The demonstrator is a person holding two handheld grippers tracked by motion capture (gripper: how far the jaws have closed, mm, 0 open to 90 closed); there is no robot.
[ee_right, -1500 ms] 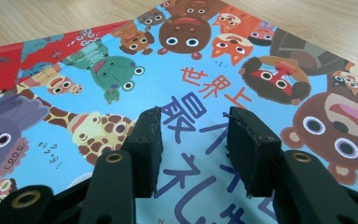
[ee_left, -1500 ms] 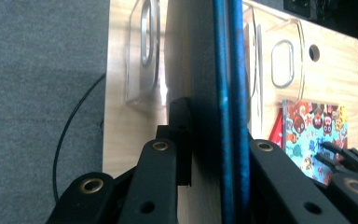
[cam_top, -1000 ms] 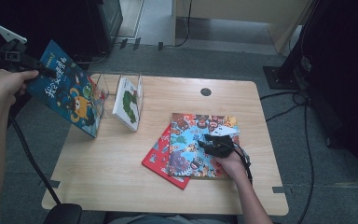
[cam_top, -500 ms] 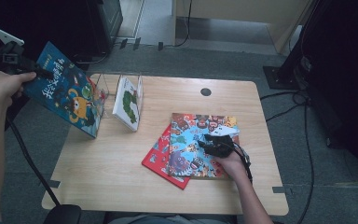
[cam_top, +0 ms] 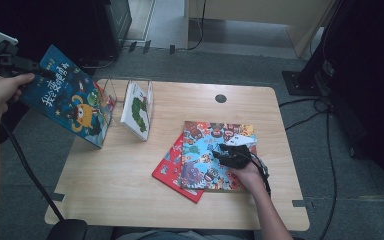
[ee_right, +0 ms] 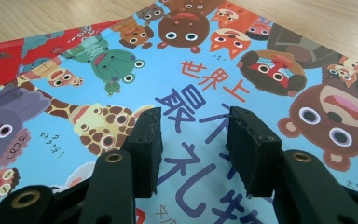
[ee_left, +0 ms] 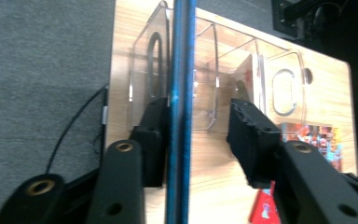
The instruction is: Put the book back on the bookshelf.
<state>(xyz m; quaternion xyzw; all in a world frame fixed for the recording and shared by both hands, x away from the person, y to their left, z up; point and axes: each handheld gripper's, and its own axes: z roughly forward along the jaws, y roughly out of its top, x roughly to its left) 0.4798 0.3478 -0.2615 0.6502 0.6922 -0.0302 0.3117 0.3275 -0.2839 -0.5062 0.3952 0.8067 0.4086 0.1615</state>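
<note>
A white book (cam_top: 136, 110) stands in the clear rack (cam_top: 145, 90); a red book (cam_top: 167, 167) lies flat.

Light-blue animal book (ee_right: 205, 93) cover: orange "世界上", large blue "最". Dark-blue book (cam_top: 72, 97): yellow characters, unreadable.

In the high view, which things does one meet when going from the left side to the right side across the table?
Left gripper → dark blue book → clear rack → white book → red book → light blue animal book → right gripper → round hole in the table.
</note>
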